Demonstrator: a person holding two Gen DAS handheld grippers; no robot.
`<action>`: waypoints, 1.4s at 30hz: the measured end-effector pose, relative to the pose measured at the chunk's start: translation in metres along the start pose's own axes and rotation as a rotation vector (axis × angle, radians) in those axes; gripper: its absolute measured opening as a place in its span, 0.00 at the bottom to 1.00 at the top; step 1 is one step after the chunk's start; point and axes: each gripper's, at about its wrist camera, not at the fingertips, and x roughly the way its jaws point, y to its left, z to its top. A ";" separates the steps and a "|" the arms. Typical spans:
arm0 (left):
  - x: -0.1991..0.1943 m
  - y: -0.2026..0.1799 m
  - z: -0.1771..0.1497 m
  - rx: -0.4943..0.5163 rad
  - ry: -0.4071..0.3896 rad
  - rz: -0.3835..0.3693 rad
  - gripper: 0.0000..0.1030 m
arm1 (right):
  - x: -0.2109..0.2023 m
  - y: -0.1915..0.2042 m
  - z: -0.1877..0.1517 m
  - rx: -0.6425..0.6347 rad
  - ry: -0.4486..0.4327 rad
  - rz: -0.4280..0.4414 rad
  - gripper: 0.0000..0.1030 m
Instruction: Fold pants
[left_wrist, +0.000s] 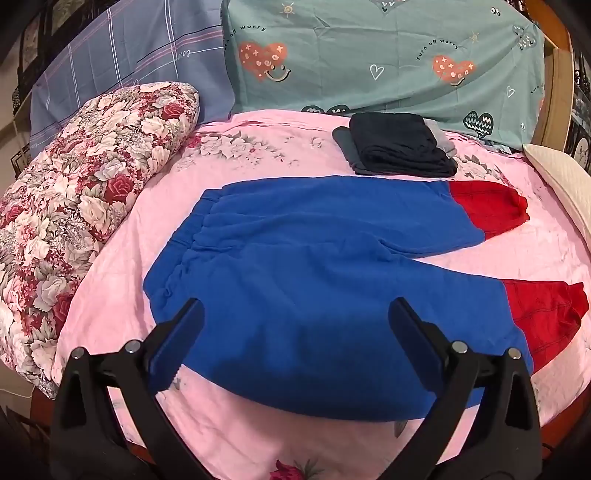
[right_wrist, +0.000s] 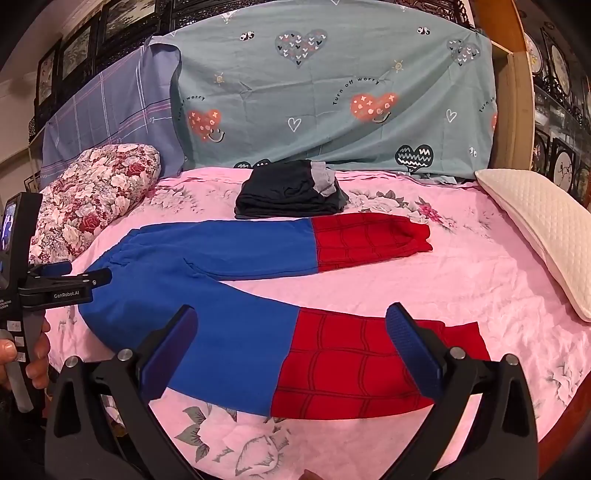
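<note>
Blue pants with red web-patterned lower legs (left_wrist: 295, 258) lie flat on the pink bedspread (left_wrist: 258, 435), waistband to the left, legs spread apart to the right. My left gripper (left_wrist: 295, 314) is open and empty, hovering over the near hip area. My right gripper (right_wrist: 291, 317) is open and empty above the near leg (right_wrist: 332, 369), where blue meets red. The left gripper also shows in the right wrist view (right_wrist: 88, 275) at the waistband side, held by a hand.
A stack of folded dark clothes (left_wrist: 399, 146) (right_wrist: 291, 194) lies beyond the pants. A floral rolled quilt (left_wrist: 74, 206) is at the left, a cream pillow (right_wrist: 546, 229) at the right. Teal and purple sheets (right_wrist: 332, 92) hang behind.
</note>
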 end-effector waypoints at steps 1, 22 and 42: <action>0.000 0.000 0.000 0.001 -0.001 0.000 0.98 | 0.000 0.000 0.000 0.002 0.000 0.000 0.99; -0.001 0.001 -0.003 -0.002 -0.002 0.004 0.98 | -0.001 -0.002 0.000 0.006 0.000 -0.005 0.99; 0.000 0.001 -0.004 -0.005 -0.005 0.001 0.98 | -0.001 0.002 -0.002 0.002 0.000 -0.004 0.99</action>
